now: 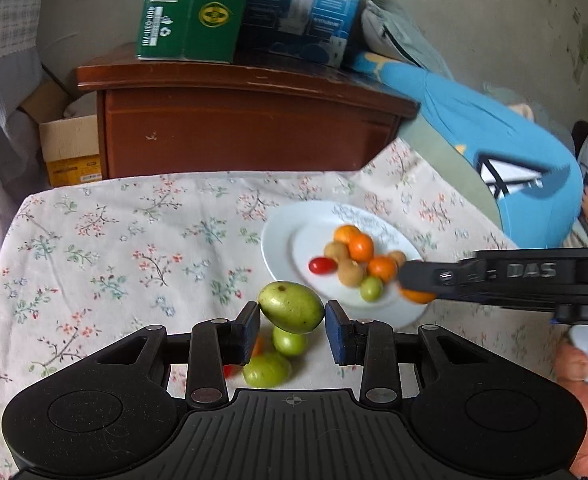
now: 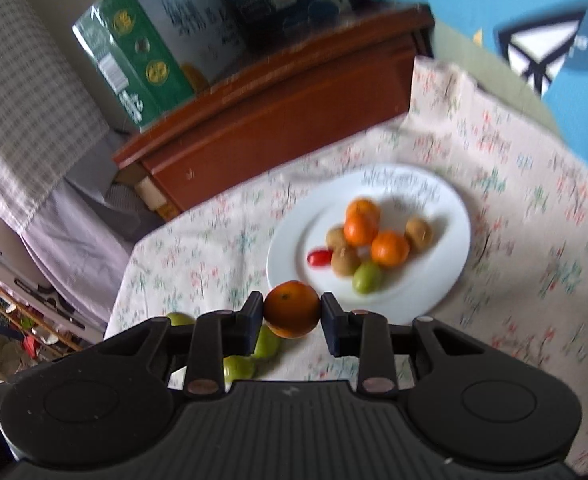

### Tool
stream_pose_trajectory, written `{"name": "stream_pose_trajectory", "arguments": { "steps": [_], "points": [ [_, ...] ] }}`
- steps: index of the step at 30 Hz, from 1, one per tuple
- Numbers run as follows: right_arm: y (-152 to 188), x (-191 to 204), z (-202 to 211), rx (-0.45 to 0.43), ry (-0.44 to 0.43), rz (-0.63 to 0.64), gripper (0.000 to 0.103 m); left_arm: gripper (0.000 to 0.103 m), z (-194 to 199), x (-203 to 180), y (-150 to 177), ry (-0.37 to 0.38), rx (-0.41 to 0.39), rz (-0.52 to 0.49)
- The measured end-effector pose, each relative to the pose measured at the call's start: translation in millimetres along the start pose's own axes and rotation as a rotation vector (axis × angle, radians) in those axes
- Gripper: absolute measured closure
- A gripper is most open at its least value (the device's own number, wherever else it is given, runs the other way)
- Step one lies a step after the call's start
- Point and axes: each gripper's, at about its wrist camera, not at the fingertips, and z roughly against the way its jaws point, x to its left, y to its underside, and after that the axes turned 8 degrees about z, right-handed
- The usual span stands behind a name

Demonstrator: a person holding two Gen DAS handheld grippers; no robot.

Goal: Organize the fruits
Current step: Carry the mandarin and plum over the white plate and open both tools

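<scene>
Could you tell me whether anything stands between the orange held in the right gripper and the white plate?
Nothing visible does. The right gripper holds the orange just short of the white plate, whose near rim is bare; the fruit pile sits further in.

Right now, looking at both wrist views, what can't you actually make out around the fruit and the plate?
- Left wrist view: a red fruit and an orange one on the cloth, mostly hidden behind the left tongs.
- Left wrist view: near rim of the white plate, covered by the right tongs.
- Right wrist view: tablecloth pattern, motion-blurred.
- Right wrist view: box print, blurred.
</scene>
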Motion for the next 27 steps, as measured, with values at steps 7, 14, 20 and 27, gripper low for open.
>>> {"name": "stream_pose_trajectory", "arguments": {
  "steps": [7, 14, 20, 27],
  "points": [
    [-19.2, -9.8, 5.7, -0.035, 0.0, -0.026, 0.072, 0.07, -7.2, -1.5, -20.2, 0.021, -0.005, -0.034],
    [-30.4, -30.8, -5.3, -0.048, 0.036, -0.079, 0.072, 0.07, -26.7, -6.8, -30.7, 0.044, 0.02, -0.062],
    [-41.0, -49.9, -17.9, -0.055, 0.065, -0.124, 0.072, 0.07, -50.0, -7.0, -35.1, 0.06, 0.058, -0.048],
    [-43.7, -62.6, -41.1, -0.034, 0.096, -0.138, 0.072, 0.07, -70.9, -9.0, -31.9, 0.079, 0.095, -0.054]
  ]
}}
